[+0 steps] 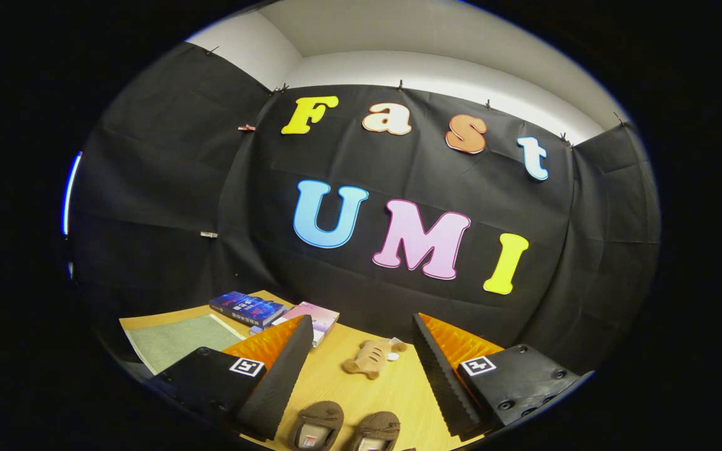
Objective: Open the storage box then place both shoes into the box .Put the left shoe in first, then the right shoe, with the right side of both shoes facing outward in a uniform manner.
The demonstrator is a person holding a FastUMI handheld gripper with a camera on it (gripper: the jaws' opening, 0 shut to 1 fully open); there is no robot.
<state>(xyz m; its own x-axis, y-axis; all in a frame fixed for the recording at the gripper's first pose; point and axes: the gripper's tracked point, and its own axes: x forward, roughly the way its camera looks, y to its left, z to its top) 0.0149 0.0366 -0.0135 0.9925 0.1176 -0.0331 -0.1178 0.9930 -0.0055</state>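
You hold the tongs (pixel 361 369) spread apart and empty above the worktop (pixel 336 382), framing both shoes (pixel 345 429) between the fingers, presumably to line up a pick.

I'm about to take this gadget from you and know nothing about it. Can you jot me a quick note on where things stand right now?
Gripper: fingers open, holding nothing, raised above the table.
Two brown shoes sit side by side between the fingers, close in, untouched.
A small plush toy lies just beyond them; two books and a green mat lie further off, to one side.
Done: no shoe picked up yet.
Left: open the box, then left shoe, then right.
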